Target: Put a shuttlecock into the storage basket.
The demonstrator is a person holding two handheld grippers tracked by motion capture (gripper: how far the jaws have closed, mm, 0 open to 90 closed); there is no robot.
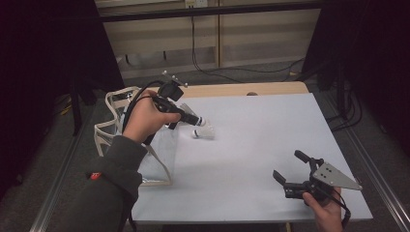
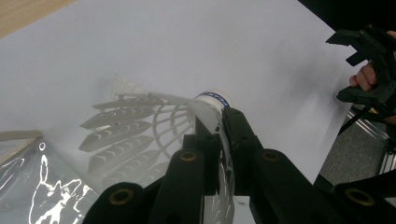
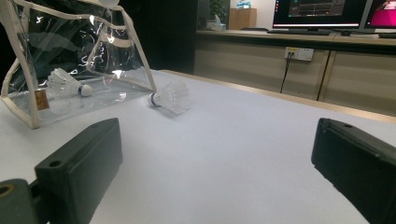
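You have three shuttlecocks before you — one pinched in your left claw [image 2: 212, 122], one [image 1: 203, 133] lying on the white worktop [image 1: 261, 145], one [image 3: 67, 83] inside the bag — plus one clear bag [image 3: 93, 51], two claws counting your right claw [image 1: 289, 167], and two monitors [image 3: 317, 11].

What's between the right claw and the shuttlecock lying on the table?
Nothing: the white table is bare from the right claw to that shuttlecock, as the high and right gripper views show.
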